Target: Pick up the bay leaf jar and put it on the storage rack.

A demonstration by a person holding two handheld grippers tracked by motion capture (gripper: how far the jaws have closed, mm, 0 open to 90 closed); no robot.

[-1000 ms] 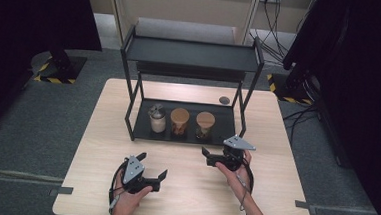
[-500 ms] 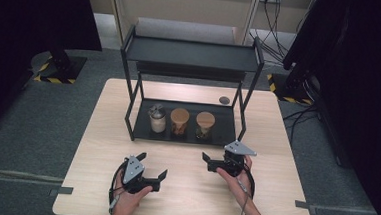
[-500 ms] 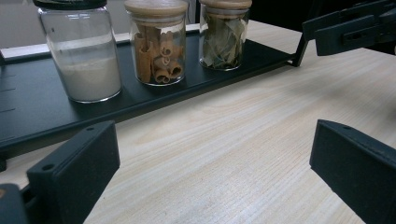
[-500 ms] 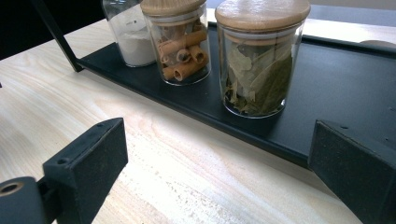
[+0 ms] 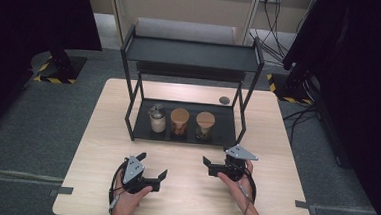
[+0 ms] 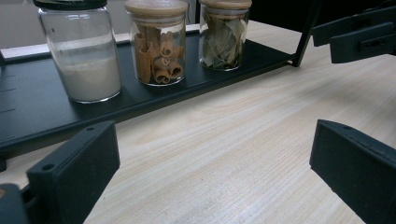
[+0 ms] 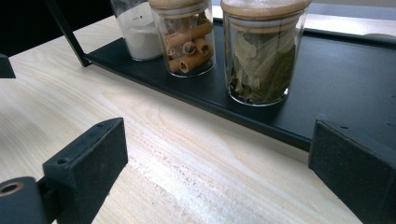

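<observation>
Three glass jars stand in a row on the lower shelf (image 5: 227,135) of a black rack on the table (image 5: 102,132): white powder (image 6: 86,56), cinnamon sticks (image 7: 189,39) and bay leaves (image 7: 261,53). The left gripper (image 5: 149,171) and right gripper (image 5: 212,168) hover empty over the table before the shelf, jaws spread wide. Because the jars stand close together under the upper shelf, a wide-open approach would probably nudge a neighbouring jar or catch a rack post.

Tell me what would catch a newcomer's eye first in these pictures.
Three glass jars stand in a row on the black metal rack's bottom shelf: white powder jar, cinnamon stick jar, bay leaf jar. Nearer, over the pale wooden table, the left gripper and right gripper are held open and empty.
</observation>
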